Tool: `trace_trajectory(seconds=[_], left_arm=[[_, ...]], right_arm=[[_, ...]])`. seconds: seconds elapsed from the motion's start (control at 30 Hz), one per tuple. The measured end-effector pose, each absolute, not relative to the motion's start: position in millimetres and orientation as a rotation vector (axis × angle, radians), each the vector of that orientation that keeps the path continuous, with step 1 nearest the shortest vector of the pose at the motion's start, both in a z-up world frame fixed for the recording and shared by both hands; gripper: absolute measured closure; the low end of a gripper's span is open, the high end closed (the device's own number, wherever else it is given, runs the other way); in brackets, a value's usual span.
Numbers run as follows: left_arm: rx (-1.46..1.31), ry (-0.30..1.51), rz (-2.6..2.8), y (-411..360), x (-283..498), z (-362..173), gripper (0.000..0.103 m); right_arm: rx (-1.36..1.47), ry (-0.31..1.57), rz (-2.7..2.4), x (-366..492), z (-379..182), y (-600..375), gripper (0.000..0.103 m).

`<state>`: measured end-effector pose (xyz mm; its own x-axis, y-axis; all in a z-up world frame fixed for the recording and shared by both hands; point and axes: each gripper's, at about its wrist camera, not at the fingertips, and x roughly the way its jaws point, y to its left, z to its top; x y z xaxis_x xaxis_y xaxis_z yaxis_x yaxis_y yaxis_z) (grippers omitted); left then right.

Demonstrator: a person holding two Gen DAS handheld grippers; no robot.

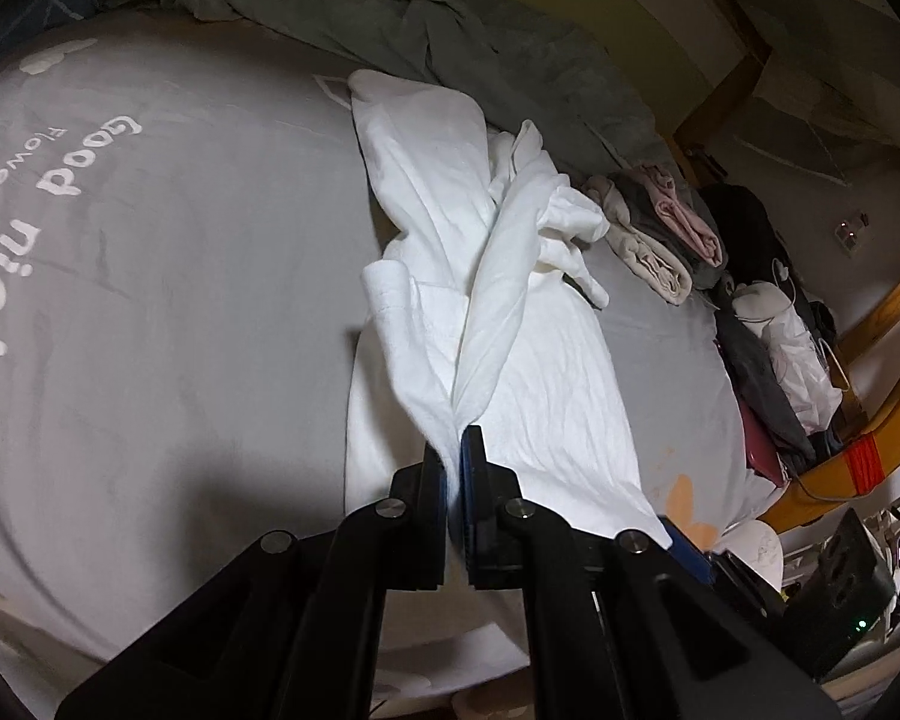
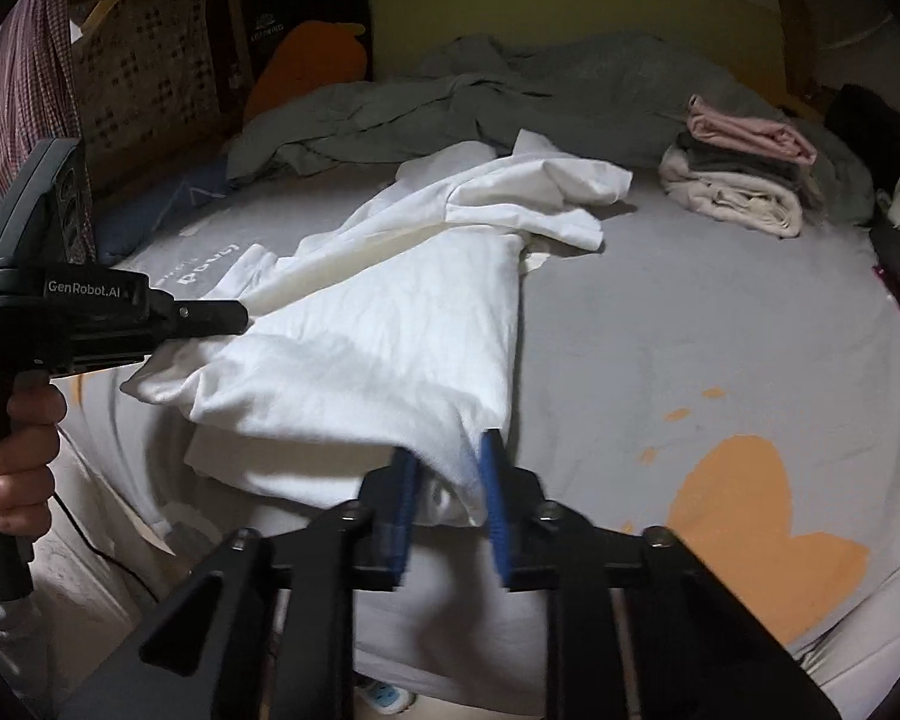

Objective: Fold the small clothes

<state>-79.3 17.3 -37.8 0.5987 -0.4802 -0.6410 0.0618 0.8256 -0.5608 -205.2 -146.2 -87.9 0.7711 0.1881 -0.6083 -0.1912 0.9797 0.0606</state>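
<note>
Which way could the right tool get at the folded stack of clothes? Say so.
Probably straight ahead: bare grey sheet lies between the right tool and the folded stack. But the white garment sits between its pads, so release first.

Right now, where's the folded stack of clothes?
In the right wrist view the folded stack sits at the upper right, at the far side of the bed, right of the white shirt and against the rumpled grey blanket.
</note>
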Motion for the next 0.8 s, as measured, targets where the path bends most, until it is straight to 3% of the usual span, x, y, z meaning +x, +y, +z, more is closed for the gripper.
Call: trace_trajectory(seconds=[0.03, 0.17, 0.27, 0.3, 0.47, 0.6, 0.63, 0.67, 0.77, 0.8], left_arm=[[-0.529, 0.863, -0.332, 17.2, -77.8, -42.1, 0.096], [-0.617, 0.826, -0.33, 29.5, -87.7, -49.0, 0.089], [-0.614, 0.773, -0.339, 35.6, -108.4, -37.6, 0.071], [-0.618, 0.776, -0.347, 36.7, -113.9, -37.2, 0.071], [-0.696, 0.842, -0.417, 31.7, -131.8, -50.0, 0.071], [-0.652, 0.901, -0.407, 10.7, -135.8, -64.1, 0.072], [-0.629, 0.911, -0.398, 5.6, -135.6, -66.4, 0.074], [-0.602, 0.909, -0.384, 1.8, -135.1, -65.9, 0.096], [-0.504, 0.88, -0.295, -3.7, -138.5, -57.0, 0.097], [-0.494, 0.868, -0.279, -3.2, -140.6, -53.8, 0.097]], right_arm=[[-0.008, 0.661, 0.208, -206.4, -90.0, -146.9, 0.092], [-0.056, 0.648, 0.185, -222.5, -94.4, -138.5, 0.092], [-0.07, 0.629, 0.155, -226.7, -95.8, -135.4, 0.092], [-0.063, 0.633, 0.156, -227.4, -97.1, -135.7, 0.092], [-0.039, 0.641, 0.157, -220.8, -105.5, -138.5, 0.089], [-0.017, 0.637, 0.111, -219.2, -107.1, -140.6, 0.074], [-0.004, 0.634, 0.107, -219.1, -106.7, -142.0, 0.074], [0.009, 0.635, 0.105, -218.7, -106.7, -143.4, 0.074], [0.001, 0.619, 0.09, -219.1, -107.1, -143.9, 0.075], [-0.013, 0.605, 0.07, -220.7, -106.5, -143.2, 0.084]])
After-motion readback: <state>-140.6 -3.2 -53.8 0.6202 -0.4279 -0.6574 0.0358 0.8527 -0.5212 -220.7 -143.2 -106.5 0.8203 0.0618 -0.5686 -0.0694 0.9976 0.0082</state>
